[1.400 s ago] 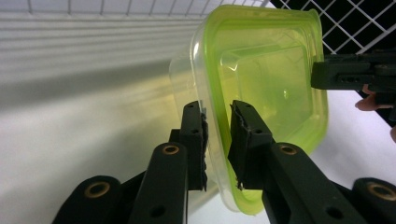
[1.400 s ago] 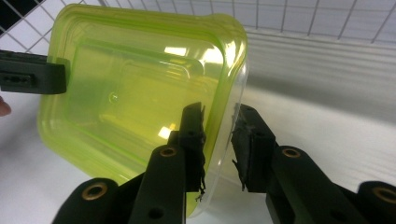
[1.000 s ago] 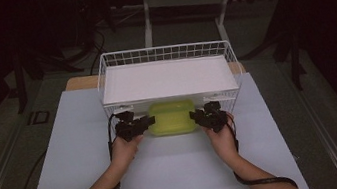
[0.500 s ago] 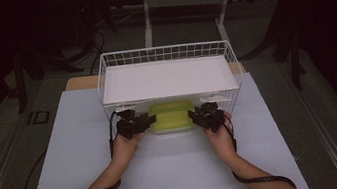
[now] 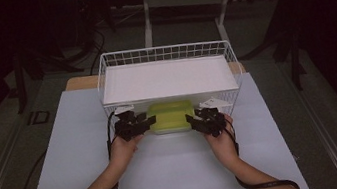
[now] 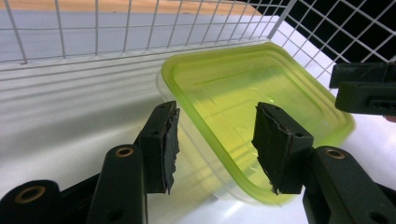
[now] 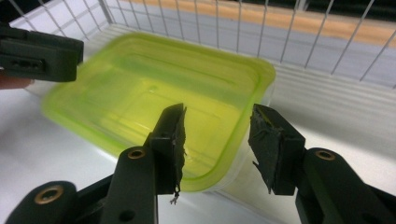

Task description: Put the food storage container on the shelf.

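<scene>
Dim, dark surroundings; overhead light; slight softness.

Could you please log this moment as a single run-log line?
left tongs: open, straddling near corner of green-lidded container | right tongs: open, straddling its other near corner | container: partly under white wire rack shelf | table

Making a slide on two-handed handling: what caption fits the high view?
Two hand-held grippers, left gripper and right gripper, flank a yellow-green lidded container at the open front of a white wire basket.
</scene>
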### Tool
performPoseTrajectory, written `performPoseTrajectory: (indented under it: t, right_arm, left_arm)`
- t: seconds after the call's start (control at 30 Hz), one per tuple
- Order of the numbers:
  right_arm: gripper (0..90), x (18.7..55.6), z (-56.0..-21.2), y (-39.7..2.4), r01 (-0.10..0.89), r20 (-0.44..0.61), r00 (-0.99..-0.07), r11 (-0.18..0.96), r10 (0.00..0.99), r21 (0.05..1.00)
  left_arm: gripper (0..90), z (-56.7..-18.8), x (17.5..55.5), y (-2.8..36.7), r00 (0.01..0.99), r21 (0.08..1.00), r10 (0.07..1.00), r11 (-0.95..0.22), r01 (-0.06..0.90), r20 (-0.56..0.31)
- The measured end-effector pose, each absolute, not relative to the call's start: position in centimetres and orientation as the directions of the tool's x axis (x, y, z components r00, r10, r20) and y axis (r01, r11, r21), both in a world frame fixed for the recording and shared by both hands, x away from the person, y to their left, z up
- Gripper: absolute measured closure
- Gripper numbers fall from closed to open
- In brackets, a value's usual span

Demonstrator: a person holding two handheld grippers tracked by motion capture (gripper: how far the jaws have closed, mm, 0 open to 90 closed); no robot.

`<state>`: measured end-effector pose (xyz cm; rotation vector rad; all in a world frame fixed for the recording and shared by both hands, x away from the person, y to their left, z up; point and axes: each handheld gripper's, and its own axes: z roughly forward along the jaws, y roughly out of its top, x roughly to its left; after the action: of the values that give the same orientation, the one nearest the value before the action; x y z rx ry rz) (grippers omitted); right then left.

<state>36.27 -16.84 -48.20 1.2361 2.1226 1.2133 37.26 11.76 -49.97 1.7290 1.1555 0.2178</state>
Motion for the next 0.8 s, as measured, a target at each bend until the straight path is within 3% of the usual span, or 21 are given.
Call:
performPoseTrajectory:
  t: [0.03,0.13,0.23,0.3,0.5,0.8]
  right_arm:
    - [55.3,36.0,-48.0,-16.7,0.498,0.085,-0.534,0.231,0.841,0.836]
    - [56.0,35.1,-47.4,-16.4,0.492,0.094,-0.556,0.236,0.826,0.838]
    - [59.5,34.3,-47.0,-15.9,0.486,0.101,-0.579,0.243,0.809,0.839]
    - [67.1,33.9,-46.8,-15.6,0.487,0.114,-0.595,0.244,0.795,0.838]
    - [88.1,32.7,-46.7,-14.2,0.484,0.100,-0.653,0.312,0.750,0.817]
    - [89.9,32.1,-48.0,-12.8,0.511,0.127,-0.670,0.331,0.731,0.794]
  left_arm:
    - [50.4,-49.8,37.1,12.0,0.557,0.819,0.766,-0.071,0.569,-0.320]
    - [50.4,-49.3,36.0,12.1,0.545,0.811,0.763,-0.047,0.584,-0.348]
    - [50.4,-48.9,35.1,12.4,0.565,0.819,0.759,-0.074,0.569,-0.324]
    - [50.3,-48.7,34.4,12.6,0.569,0.818,0.757,-0.082,0.569,-0.321]
    - [32.0,-48.6,32.2,13.3,0.627,0.819,0.707,-0.118,0.561,-0.328]
    - [14.5,-49.2,29.6,14.0,0.673,0.869,0.682,-0.110,0.482,-0.287]
